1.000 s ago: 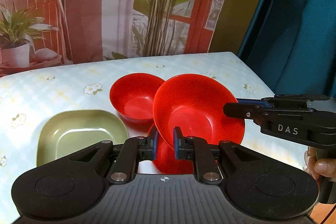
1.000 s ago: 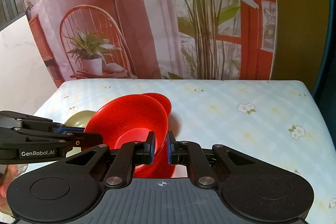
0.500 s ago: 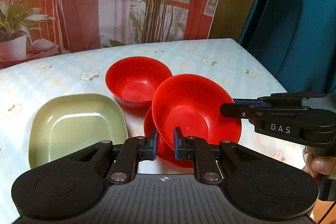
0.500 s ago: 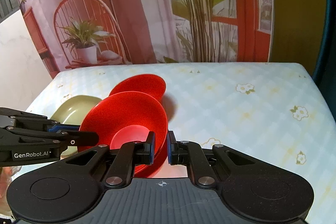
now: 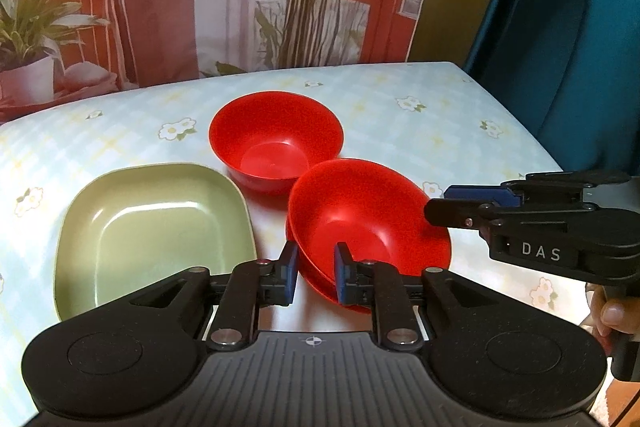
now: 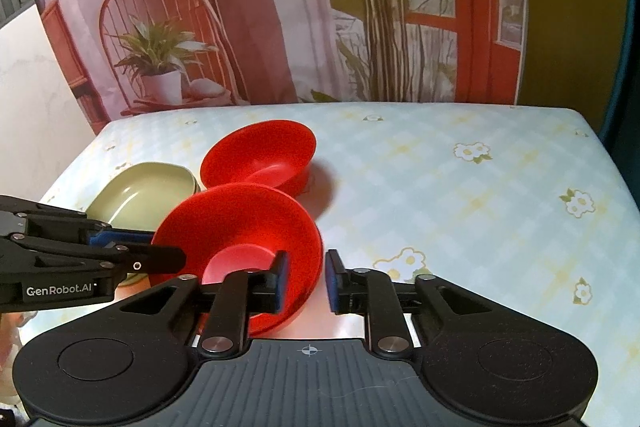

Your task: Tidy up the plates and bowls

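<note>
Nearest the lens in the left wrist view, the left gripper [image 5: 316,273] is pointing down at the table [image 5: 400,131], its jaws opening. The near rim of the red bowl [image 5: 368,215] is sitting between the blue pads [image 5: 289,273], which are no longer pressing on it. That bowl is resting, slightly tilted, inside a second red bowl, of which only the lower edge [image 5: 320,283] is showing beneath it.

In the right wrist view, the right gripper [image 6: 306,281] is straddling the right-hand rim of the same upper bowl, its jaws likewise opening; the left pad is lying inside the bowl, the right pad outside over the flowered tablecloth [image 6: 460,187], with a gap on either side of the rim. A person's fingers [image 5: 612,315] are showing at the right edge of the left wrist view, below the right gripper's body.

Just left of the stacked pair, a green squarish plate [image 5: 154,231] is lying flat on the cloth. Farther back, a third red bowl [image 5: 276,141] is standing upright, close to both the plate and the stack. Behind the table, a printed backdrop [image 6: 280,7] of a chair and plants is hanging; a teal curtain [image 5: 568,27] is hanging to its right.
</note>
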`<state>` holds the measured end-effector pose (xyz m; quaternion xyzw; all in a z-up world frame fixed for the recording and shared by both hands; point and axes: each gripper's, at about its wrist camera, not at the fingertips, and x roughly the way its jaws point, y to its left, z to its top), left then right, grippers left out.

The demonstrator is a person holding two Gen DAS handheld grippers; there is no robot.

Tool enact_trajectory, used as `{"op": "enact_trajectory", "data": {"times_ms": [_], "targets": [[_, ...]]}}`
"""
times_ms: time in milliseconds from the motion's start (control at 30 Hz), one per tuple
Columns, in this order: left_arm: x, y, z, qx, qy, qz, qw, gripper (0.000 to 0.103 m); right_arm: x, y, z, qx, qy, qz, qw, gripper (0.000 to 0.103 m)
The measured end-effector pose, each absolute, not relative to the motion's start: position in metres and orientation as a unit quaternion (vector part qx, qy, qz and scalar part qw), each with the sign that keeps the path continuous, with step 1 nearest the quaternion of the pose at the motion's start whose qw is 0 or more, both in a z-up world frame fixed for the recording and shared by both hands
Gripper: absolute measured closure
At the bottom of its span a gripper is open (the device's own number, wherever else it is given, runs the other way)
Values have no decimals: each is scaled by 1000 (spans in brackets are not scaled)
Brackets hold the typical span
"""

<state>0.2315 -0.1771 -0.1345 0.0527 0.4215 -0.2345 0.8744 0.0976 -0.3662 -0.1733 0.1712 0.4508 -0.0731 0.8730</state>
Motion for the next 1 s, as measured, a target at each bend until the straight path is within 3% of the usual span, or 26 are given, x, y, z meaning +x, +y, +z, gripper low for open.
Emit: {"op": "enact_trajectory", "data": {"times_ms": [1000], "targets": [[318,-152,-132,10,402,-177,898,83,177,-390,-198,229,420,-86,874,81]]}}
